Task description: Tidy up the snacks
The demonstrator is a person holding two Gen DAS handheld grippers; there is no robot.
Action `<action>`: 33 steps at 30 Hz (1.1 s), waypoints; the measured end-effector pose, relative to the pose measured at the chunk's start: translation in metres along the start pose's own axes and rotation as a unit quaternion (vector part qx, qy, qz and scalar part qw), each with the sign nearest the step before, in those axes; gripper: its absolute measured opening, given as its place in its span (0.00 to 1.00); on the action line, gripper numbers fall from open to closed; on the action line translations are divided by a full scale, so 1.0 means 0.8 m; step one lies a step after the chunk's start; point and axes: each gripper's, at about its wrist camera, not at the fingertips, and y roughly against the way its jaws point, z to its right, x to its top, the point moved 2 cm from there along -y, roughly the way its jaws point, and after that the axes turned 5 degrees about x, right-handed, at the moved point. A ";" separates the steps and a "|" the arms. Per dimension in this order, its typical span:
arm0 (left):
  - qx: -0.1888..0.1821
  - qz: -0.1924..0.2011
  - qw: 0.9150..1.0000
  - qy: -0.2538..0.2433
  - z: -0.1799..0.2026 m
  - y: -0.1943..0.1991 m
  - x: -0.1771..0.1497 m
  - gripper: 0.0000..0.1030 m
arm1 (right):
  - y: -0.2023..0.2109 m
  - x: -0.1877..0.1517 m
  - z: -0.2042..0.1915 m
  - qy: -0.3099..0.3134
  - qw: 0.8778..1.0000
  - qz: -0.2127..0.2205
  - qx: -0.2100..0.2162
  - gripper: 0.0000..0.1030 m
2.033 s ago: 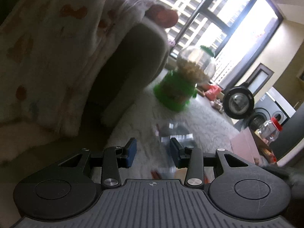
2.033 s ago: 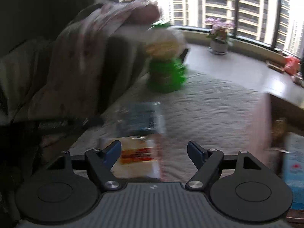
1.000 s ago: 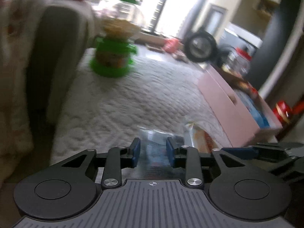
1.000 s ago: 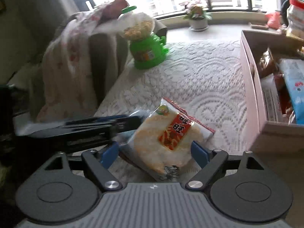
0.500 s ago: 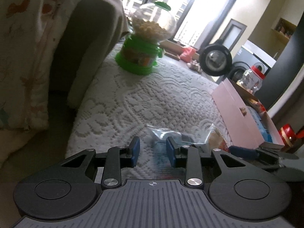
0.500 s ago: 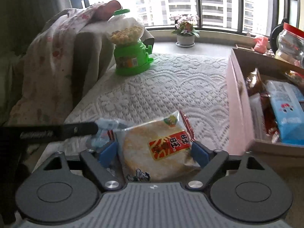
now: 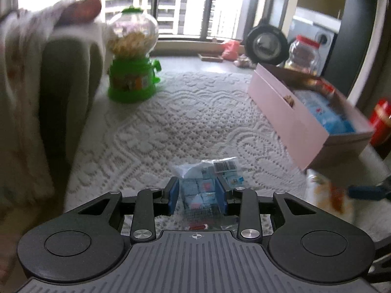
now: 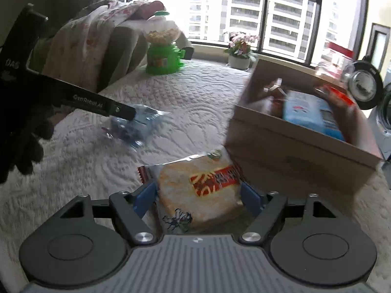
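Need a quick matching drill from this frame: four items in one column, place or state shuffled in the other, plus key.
Things:
1. rice cracker packet
2. clear bag of small blue packets
3. green candy dispenser
4. blue carton

Places or states:
A. lying inside the pink box
B. between the right gripper fingers
C. standing at the far end of the lace cloth
D. between the left gripper fingers

Pairs: 1-B, 2-D, 3-C, 4-A
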 end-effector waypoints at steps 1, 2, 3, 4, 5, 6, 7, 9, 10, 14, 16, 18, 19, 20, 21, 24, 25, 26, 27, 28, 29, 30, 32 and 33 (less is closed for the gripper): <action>0.012 0.008 1.000 -0.013 0.007 0.005 0.001 0.36 | 0.005 -0.005 0.003 0.001 1.000 0.005 -0.012 0.75; 0.017 0.016 0.999 -0.026 0.014 0.010 0.002 0.36 | 0.009 -0.010 0.006 0.001 1.000 0.009 -0.022 0.75; 0.016 0.019 0.999 -0.035 0.020 0.012 0.002 0.36 | 0.013 -0.016 0.011 -0.004 1.000 0.013 -0.023 0.75; 0.011 0.017 0.999 -0.043 0.027 0.014 0.003 0.36 | 0.014 -0.019 0.016 -0.011 1.000 0.014 -0.019 0.78; 0.005 0.011 0.999 -0.052 0.034 0.013 0.002 0.36 | 0.016 -0.024 0.021 -0.020 1.000 0.015 -0.013 0.81; 0.003 0.000 0.998 -0.064 0.042 0.009 0.001 0.36 | 0.016 -0.029 0.026 -0.027 0.999 0.019 -0.010 0.82; 0.004 -0.010 0.997 -0.074 0.049 0.004 0.000 0.36 | 0.017 -0.033 0.028 -0.032 0.999 0.025 -0.008 0.84; 0.015 -0.013 0.995 -0.102 0.064 0.000 -0.004 0.45 | 0.010 -0.039 0.030 -0.037 0.999 0.013 -0.010 0.87; 0.021 -0.015 0.993 -0.116 0.071 -0.002 -0.005 0.47 | 0.008 -0.039 0.029 -0.037 0.999 0.009 -0.012 0.87; 0.013 -0.030 0.990 -0.141 0.088 -0.009 -0.008 0.75 | 0.006 -0.038 0.030 -0.039 0.999 0.009 -0.013 0.88; -0.001 -0.038 0.989 -0.143 0.091 -0.012 -0.009 0.84 | 0.005 -0.038 0.031 -0.040 0.999 0.009 -0.012 0.88; -0.005 -0.043 0.988 -0.146 0.092 -0.012 -0.008 0.86 | 0.004 -0.037 0.032 -0.043 0.999 0.009 -0.009 0.88; -0.006 -0.045 0.989 -0.143 0.092 -0.012 -0.006 0.86 | 0.005 -0.037 0.032 -0.043 0.999 0.010 -0.008 0.88; -0.003 -0.046 0.990 -0.135 0.089 -0.012 -0.003 0.85 | 0.005 -0.037 0.033 -0.044 0.999 0.010 -0.007 0.88; 0.005 -0.044 0.991 -0.127 0.086 -0.011 -0.001 0.82 | 0.005 -0.037 0.032 -0.045 0.999 0.011 -0.007 0.88; 0.059 -0.033 0.990 -0.128 0.074 -0.012 0.007 0.78 | 0.004 -0.038 0.032 -0.046 0.999 0.011 -0.006 0.88; 0.073 -0.041 0.988 -0.132 0.069 -0.017 0.007 0.79 | 0.005 -0.039 0.032 -0.046 0.999 0.011 -0.006 0.89; 0.071 -0.052 0.987 -0.133 0.066 -0.022 0.006 0.79 | 0.004 -0.038 0.031 -0.045 0.999 0.010 -0.006 0.89; 0.061 -0.063 0.988 -0.127 0.061 -0.027 0.005 0.80 | 0.004 -0.038 0.031 -0.044 0.999 0.010 -0.006 0.89; 0.054 -0.062 0.989 -0.120 0.057 -0.029 0.006 0.80 | 0.003 -0.038 0.030 -0.043 0.999 0.009 -0.006 0.89; 0.047 -0.066 0.990 -0.112 0.053 -0.030 0.008 0.81 | 0.003 -0.038 0.030 -0.043 0.999 0.008 -0.006 0.90; 0.041 -0.072 0.992 -0.098 0.047 -0.033 0.010 0.82 | 0.002 -0.038 0.030 -0.042 0.999 0.008 -0.006 0.90; 0.027 -0.082 0.994 -0.069 0.035 -0.039 0.013 0.86 | 0.002 -0.038 0.029 -0.040 0.999 0.006 -0.005 0.91; 0.022 -0.082 0.995 -0.060 0.031 -0.042 0.014 0.87 | 0.001 -0.038 0.029 -0.040 0.999 0.005 -0.004 0.92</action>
